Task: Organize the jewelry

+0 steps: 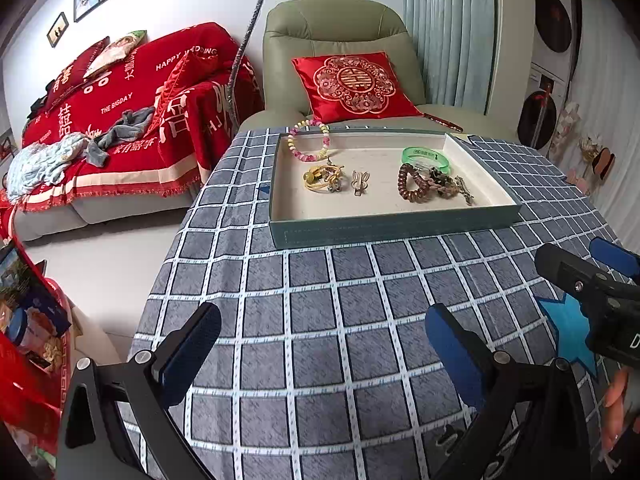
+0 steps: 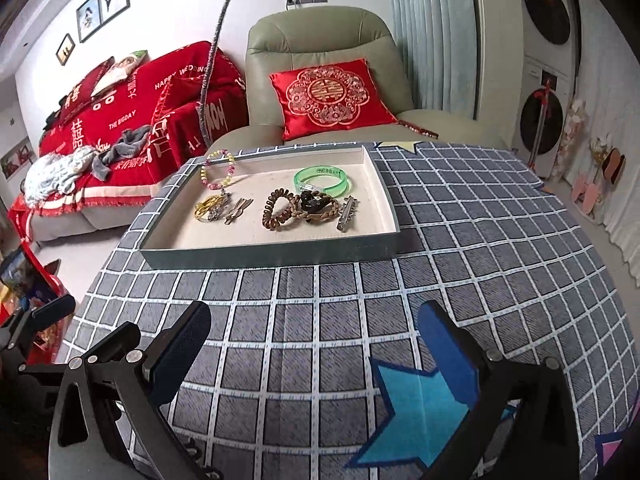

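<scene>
The dark clip (image 2: 316, 202) is lying tangled in the brown chain bracelet (image 2: 310, 216), its shape unreadable. Lettering on the green bangle (image 2: 320, 182) is too small to read. The left claw (image 2: 38, 320) is running off the picture's left edge, jaws unseen.

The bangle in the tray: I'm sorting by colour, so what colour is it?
Translucent green bangle, lying in the tray; clearest in the right wrist view.

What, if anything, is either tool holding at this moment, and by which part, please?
Nothing: the left tool and right tool are open and empty above the tablecloth.
</scene>
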A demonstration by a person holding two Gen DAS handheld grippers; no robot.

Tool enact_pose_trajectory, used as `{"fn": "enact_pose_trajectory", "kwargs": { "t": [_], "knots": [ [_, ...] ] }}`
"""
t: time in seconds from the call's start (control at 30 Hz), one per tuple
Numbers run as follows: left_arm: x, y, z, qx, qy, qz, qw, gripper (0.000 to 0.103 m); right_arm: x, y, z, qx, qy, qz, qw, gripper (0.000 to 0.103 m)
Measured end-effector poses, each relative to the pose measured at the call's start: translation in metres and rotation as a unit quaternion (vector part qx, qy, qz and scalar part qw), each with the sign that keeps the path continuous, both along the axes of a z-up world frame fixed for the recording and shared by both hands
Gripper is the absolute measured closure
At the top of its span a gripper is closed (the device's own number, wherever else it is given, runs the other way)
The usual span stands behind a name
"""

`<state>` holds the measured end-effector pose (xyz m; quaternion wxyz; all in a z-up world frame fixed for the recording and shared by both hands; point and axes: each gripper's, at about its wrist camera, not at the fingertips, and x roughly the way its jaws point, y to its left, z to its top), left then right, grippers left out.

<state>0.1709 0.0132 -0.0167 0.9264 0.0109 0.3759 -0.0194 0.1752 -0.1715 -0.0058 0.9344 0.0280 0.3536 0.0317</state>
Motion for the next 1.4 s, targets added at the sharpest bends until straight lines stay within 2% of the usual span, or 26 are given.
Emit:
{"fn": "enact_pose_trajectory", "kwargs": {
  "t": [0.43, 0.83, 1.4],
  "knots": [
    [-0.025, -0.005, 0.005, 0.009, -0.037, 0.004, 0.9993, 0.0, -0.026, 0.007, 0.002, -0.021, -0.031, 0.003, 0.999, 0.0],
    [-0.024, 0.006, 0.0, 0.01, -0.031, 0.037, 0.9988, 0.0, -0.032, -0.003, 0.002, -0.019, -0.035, -0.008, 0.999, 0.0],
    [-0.031, 0.007, 0.004, 0.015, -0.037, 0.041, 0.9984, 0.0, -0.037, -0.005, 0.003, -0.024, -0.041, -0.008, 0.999, 0.0]
  ]
}}
